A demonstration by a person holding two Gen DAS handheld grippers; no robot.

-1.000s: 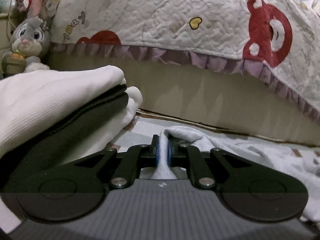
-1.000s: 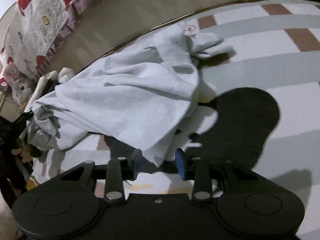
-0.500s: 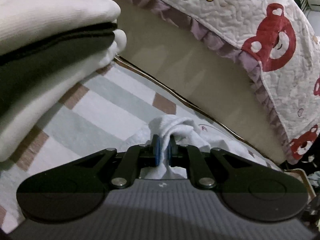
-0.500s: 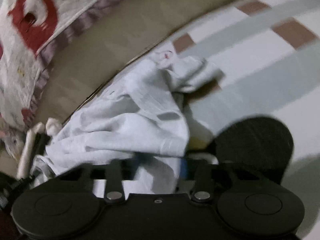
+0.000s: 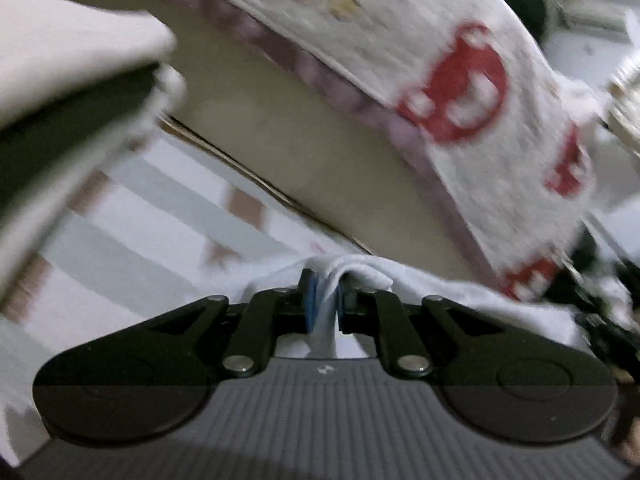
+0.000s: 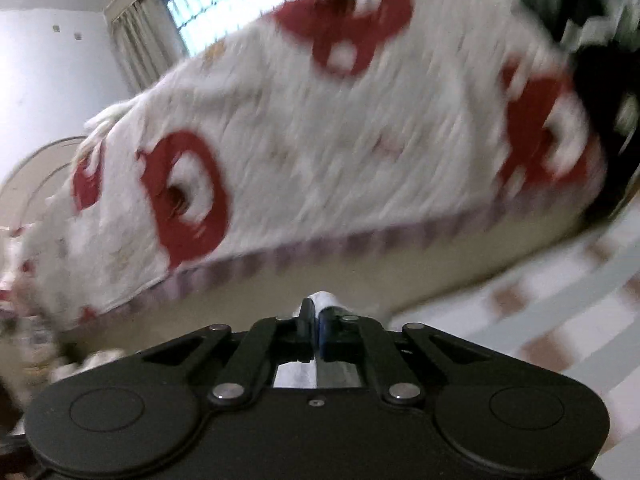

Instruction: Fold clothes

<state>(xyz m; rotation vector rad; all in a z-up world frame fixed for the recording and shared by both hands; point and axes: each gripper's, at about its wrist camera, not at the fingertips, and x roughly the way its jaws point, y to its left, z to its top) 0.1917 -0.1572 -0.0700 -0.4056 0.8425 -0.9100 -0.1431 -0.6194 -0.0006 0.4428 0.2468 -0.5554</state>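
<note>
White garment (image 5: 440, 292) — pinched by both tongs.

two grippers (image 5: 325, 304) (image 6: 318, 330), one garment (image 5: 440, 292)

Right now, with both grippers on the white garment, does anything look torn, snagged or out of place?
Nothing stands out. The left gripper, jaws opening slightly, has the white garment bunched between its pads; the right gripper pinches a small fold. Blur hides finer damage.
</note>
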